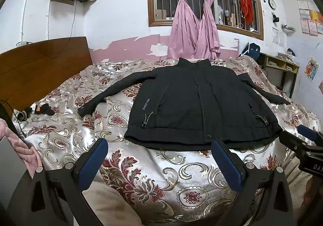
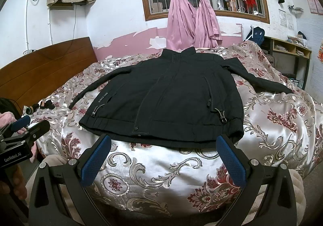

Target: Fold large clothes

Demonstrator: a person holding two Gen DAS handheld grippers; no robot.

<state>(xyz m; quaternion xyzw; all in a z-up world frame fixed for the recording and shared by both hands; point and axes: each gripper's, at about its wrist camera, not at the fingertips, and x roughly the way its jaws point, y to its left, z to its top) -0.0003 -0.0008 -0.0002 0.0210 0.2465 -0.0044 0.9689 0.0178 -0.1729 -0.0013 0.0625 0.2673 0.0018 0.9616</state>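
Note:
A black jacket [image 1: 193, 104] [image 2: 167, 94] lies flat and face up on the bed, zipped, collar toward the window, both sleeves spread out to the sides. Its hem faces me. My left gripper [image 1: 159, 145] hovers open just short of the hem, nothing between its blue pads. My right gripper [image 2: 163, 141] is also open, held before the hem's middle, empty. In the left wrist view the right gripper [image 1: 308, 145] shows at the right edge; in the right wrist view the left gripper [image 2: 24, 127] shows at the left edge.
The bed carries a shiny floral bedspread [image 1: 161, 175] and has a wooden headboard [image 1: 40, 68] at the left. Small dark items [image 1: 42, 109] lie near the headboard. Pink curtains [image 1: 193, 23] hang at the barred window; a shelf unit [image 1: 282, 68] stands at the right.

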